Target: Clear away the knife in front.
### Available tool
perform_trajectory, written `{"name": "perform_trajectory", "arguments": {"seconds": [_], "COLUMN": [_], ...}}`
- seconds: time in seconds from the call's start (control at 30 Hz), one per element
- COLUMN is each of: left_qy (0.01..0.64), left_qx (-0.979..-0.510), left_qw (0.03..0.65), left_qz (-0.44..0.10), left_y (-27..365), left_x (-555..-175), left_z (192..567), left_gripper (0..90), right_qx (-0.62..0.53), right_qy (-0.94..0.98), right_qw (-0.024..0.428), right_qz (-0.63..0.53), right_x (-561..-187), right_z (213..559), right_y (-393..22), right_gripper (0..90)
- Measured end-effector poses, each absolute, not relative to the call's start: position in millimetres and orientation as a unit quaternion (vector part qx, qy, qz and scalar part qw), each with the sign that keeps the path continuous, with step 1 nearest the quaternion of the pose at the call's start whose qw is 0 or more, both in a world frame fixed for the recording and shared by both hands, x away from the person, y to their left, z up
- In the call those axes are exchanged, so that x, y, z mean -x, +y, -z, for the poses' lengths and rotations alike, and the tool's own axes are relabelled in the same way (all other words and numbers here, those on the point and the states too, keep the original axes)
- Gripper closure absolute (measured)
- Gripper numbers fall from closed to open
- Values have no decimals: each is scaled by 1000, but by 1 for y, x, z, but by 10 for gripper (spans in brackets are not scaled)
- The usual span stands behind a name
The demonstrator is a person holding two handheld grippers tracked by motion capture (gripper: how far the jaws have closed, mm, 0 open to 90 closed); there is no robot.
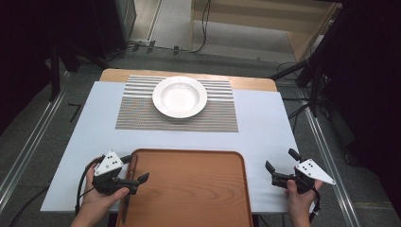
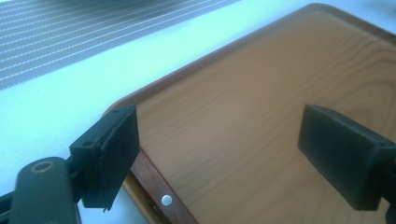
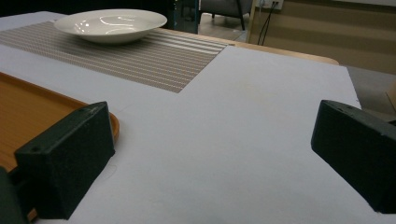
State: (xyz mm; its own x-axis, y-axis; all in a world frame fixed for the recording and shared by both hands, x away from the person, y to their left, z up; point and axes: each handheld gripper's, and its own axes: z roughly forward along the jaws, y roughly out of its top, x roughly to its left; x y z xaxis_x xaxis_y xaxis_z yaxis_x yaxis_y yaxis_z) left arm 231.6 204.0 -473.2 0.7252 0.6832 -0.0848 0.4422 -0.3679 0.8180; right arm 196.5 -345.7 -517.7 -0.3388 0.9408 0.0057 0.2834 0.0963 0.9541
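Left gripper [image 1: 134,168]: at the near left corner of the wooden tray [image 1: 189,189], jaws spread wide, nothing pinched between the pads. Right gripper [image 1: 281,161]: over bare white table cover [image 1: 265,123] just right of the tray, jaws likewise spread and empty.

Thing in hand: a wood-handled utensil [image 2: 156,184], one rivet showing in the handle, laid along the tray's left rim. Whether on the rim itself or just inside it: not clear. Working end too dark and thin in the high view to identify.

Key relation: handle low between the left gripper's pads, closer to the pad on the left of the left gripper view, apart from both. Long axis near-to-far, parallel to the tray's left edge, roughly crosswise to the line from pad to pad. Left hand much the nearer; right hand well apart, with the full width of the tray between.

Surroundings: white deep plate [image 1: 179,97] on a striped placemat [image 1: 142,118] at the far side, well clear of both hands. Tray floor otherwise bare.

Likely obstacle to any fresh pinch: the raised rim right beside the handle, leaving little room for a pad on that side.
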Motion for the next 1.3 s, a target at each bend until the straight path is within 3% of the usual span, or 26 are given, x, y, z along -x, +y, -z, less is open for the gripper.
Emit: {"name": "perform_trajectory", "arguments": {"seconds": [0.1, 0.2, 1.3], "left_qy": [343, 339, 381], "left_qx": [-813, -810, -755], "left_qw": [453, 462, 497], "left_qz": [-128, -128, -193], "left_y": [206, 210, 265], "left_x": [-232, -232, -240], "left_z": [473, 471, 463], "left_gripper": [12, 0, 0], "right_qx": [-464, -466, -465], "right_qy": [659, 658, 658], "right_qw": [339, 338, 339], "right_qz": [-486, -486, -486], "right_x": [-197, -196, -196], "right_z": [518, 518, 518], "right_y": [-346, -346, -346], "right_gripper": [0, 0, 0]}}
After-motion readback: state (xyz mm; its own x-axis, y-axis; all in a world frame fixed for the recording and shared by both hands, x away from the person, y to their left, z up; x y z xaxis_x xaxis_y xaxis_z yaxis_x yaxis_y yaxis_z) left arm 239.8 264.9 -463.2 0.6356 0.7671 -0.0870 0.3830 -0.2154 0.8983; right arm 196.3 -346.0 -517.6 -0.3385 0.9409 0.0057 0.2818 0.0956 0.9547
